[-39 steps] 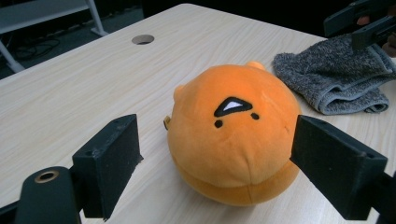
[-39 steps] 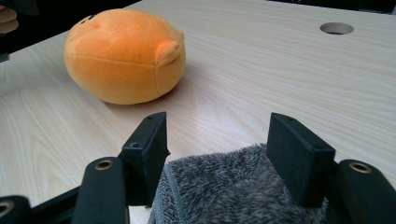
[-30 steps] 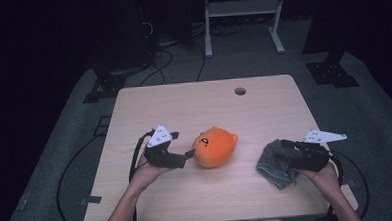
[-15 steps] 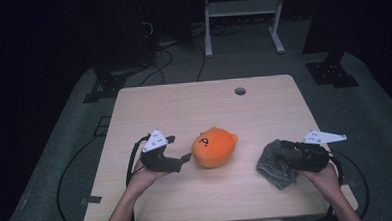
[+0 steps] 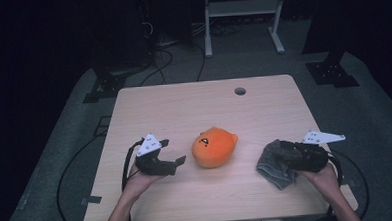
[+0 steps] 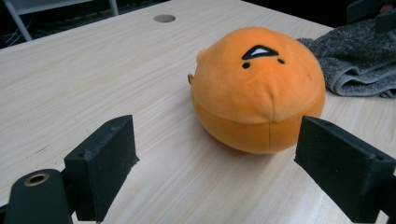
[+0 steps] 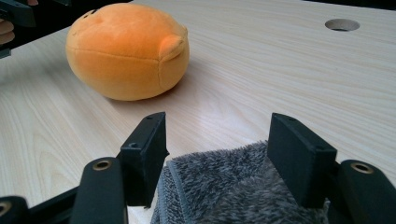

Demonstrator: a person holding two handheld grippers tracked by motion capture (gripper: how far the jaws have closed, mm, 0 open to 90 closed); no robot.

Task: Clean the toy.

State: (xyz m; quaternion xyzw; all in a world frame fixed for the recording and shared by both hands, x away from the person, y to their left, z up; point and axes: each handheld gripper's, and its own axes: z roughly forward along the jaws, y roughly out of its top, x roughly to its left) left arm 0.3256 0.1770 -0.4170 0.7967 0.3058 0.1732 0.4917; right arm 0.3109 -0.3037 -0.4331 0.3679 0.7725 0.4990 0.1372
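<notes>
A round orange plush [image 5: 214, 147] with a small black face lies mid-table on the wooden table [image 5: 184, 106]. My left gripper [image 5: 180, 161] lies low at its left, pointing at it, open. In the left gripper view the plush [image 6: 259, 88] sits just beyond the wide-apart jaws of the left gripper [image 6: 219, 172], untouched. A grey towel [image 5: 274, 164] lies crumpled at the right. My right gripper [image 5: 285, 155] rests over its edge. In the right gripper view the towel [image 7: 224, 186] lies between the spread jaws of the right gripper [image 7: 222, 149], which do not squeeze it.
A round cable hole [image 5: 240, 91] is at the table's far right. Behind the table stand a white frame [image 5: 240, 18] and black stand bases [image 5: 332, 69], with cables [image 5: 167, 61] on the grey floor. The towel lies close to the table's near right edge.
My left gripper has drawn back a little from the plush, toward the person and lower. The plush, the towel and the right gripper have stayed put.
</notes>
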